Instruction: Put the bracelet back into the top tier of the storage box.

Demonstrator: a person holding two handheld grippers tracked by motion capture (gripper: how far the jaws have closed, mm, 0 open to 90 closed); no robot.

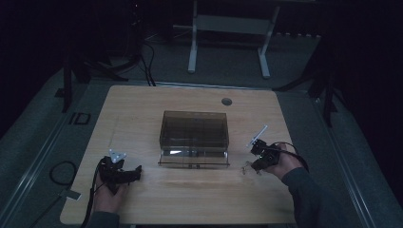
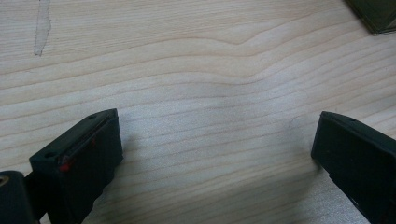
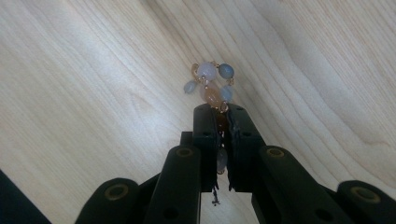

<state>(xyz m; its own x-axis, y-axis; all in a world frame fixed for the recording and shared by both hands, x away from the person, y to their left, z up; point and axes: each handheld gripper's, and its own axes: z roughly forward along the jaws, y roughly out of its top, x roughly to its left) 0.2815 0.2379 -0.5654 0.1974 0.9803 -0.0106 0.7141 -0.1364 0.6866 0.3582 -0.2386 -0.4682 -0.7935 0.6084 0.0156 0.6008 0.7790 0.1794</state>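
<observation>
At the lower right of the high view the right hand-held gripper (image 1: 250, 164) pinches a beaded bracelet (image 3: 211, 84) just above the worktop (image 1: 142, 109) — picked up, not yet in the smoky box (image 1: 194, 135) at centre — the left hand-held gripper (image 1: 138, 172) sits spread and empty; no writing legible.

No text, label, brand, number or sign is legible anywhere; a pale outlined mark on the floor (image 1: 81, 118), just left of the bench (image 1: 142, 114), is too dim to read.
</observation>
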